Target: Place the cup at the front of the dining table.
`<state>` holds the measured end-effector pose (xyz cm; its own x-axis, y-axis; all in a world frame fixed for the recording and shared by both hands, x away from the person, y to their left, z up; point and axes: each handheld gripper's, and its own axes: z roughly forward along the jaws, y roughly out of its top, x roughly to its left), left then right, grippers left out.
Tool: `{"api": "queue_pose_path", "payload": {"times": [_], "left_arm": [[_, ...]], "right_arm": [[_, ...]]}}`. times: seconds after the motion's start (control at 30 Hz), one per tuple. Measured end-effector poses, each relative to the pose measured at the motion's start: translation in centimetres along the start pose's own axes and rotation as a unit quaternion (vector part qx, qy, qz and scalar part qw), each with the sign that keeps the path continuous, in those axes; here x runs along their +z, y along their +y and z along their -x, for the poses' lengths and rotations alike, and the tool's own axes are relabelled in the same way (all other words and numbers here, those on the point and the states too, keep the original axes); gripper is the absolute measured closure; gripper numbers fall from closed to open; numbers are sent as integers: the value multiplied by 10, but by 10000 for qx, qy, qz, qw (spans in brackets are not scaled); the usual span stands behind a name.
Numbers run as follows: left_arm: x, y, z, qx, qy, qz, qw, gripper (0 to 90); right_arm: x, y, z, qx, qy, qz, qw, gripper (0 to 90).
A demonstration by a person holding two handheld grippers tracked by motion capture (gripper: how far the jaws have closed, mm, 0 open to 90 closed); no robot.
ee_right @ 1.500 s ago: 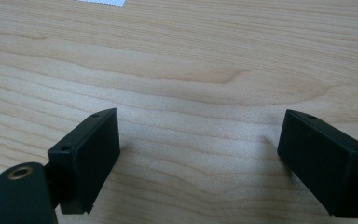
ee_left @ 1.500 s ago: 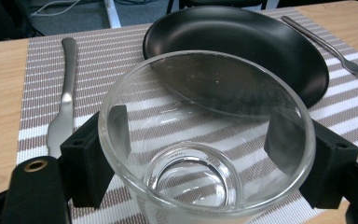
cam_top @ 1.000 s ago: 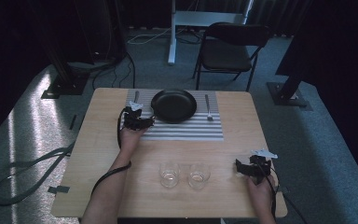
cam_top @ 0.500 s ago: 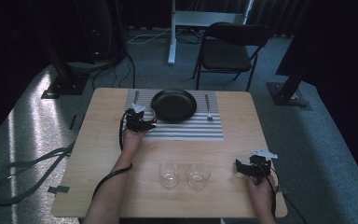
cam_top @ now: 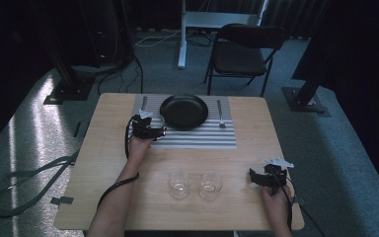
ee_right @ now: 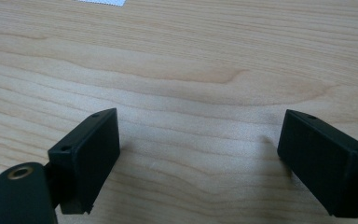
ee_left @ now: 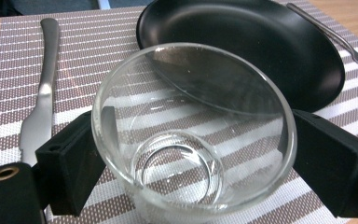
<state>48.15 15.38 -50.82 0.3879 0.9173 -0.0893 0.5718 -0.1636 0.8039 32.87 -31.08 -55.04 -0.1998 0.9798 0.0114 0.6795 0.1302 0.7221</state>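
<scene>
The left forearm reaches toward twelve o'clock with its claw (cam_top: 159, 131) clamped shut on what it holds, while the right hand (cam_top: 275, 197) sits low at about four o'clock, its claw (cam_top: 253, 178) spread wide and pointing toward nine.

Both tongs were black, with blocky rectangular jaws marked by small screw holes. A brass-coloured ring sat near the left tongs (ee_left: 193, 154). The right tongs (ee_right: 198, 158) carried a grey plate and a trailing black cable.
</scene>
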Motion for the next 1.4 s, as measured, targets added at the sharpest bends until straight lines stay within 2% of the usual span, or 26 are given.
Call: {"api": "queue_pose_path", "payload": {"times": [0.17, 0.2, 0.33, 0.4, 0.43, 0.47, 0.6, 0.7, 0.8, 1.17, 1.27, 1.4], "left_arm": [[-3, -2, -2, -8, -56, -15, 10000, 99], [-4, -4, -3, 41, -107, -45, 9999, 99], [-5, -7, -3, 95, -95, -119, 9998, 97], [-5, -8, -3, 119, -92, -136, 9998, 54], [-5, -10, -4, 140, -164, -216, 9995, 54], [-6, -11, -4, 168, -165, -209, 9995, 19], [-9, -13, -4, 125, -112, -125, 9998, 19], [-10, -14, -2, 148, -154, -179, 9996, 19], [-11, -16, 0, 242, -95, -272, 9993, 19], [-17, -23, -1, 226, -83, -262, 9994, 19], [-19, -26, -1, 142, -156, -228, 9995, 19], [-20, -29, -1, 171, -178, -251, 9994, 19]], "right_arm": [[0, 0, 0, 2, 1, 0, 10000, 122], [0, 0, 0, 2, -1, -1, 10000, 122], [0, 0, 0, 3, 0, 1, 10000, 123], [0, 0, 0, 2, 0, -1, 10000, 122], [0, 0, 0, 0, 0, 1, 10000, 122], [0, 0, 0, 2, -1, -1, 10000, 122], [0, 0, 0, 1, 0, -2, 10000, 122], [0, 0, 0, 0, 0, 1, 10000, 123], [0, 0, 0, 1, 1, 0, 10000, 122], [0, 0, 0, 0, -1, -1, 10000, 122], [0, 0, 0, 3, 1, 0, 10000, 122], [0, 0, 0, 2, -1, -2, 10000, 122]]}}
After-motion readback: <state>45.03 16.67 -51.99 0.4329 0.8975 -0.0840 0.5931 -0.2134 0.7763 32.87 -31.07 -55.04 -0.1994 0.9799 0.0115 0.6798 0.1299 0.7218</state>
